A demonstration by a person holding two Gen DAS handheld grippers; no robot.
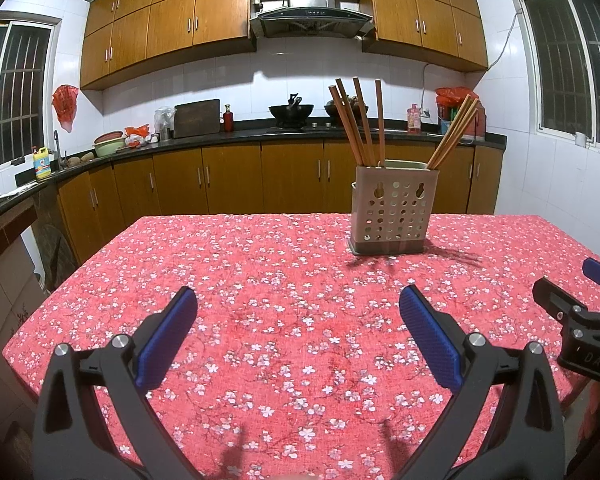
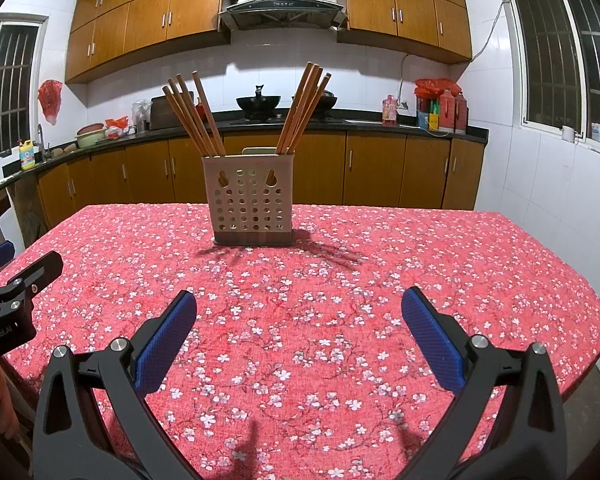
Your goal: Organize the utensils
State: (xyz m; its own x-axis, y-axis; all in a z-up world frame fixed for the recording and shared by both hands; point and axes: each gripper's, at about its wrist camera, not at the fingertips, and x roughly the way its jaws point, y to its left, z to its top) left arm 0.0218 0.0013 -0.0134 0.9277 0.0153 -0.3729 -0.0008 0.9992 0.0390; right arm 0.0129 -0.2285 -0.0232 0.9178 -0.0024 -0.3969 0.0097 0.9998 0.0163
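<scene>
A beige perforated utensil holder [image 1: 392, 210] [image 2: 249, 200] stands upright on the far part of the table. Several wooden chopsticks stand in it in two bunches: one bunch [image 1: 358, 120] [image 2: 194, 114] at its left end, the other [image 1: 454, 132] [image 2: 305, 108] leaning right at its right end. My left gripper [image 1: 298, 300] is open and empty, low over the table, near of the holder and to its left. My right gripper [image 2: 299, 304] is open and empty, near of the holder and to its right. Each gripper shows at the other view's edge [image 1: 576, 312] [image 2: 16, 288].
The table has a red floral cloth [image 1: 260, 280] [image 2: 420, 264]. Its left edge [image 1: 60, 292] and right edge [image 2: 572, 264] drop off. Behind it run a dark kitchen counter [image 1: 220, 140] with woks, bottles and bowls, and wooden cabinets.
</scene>
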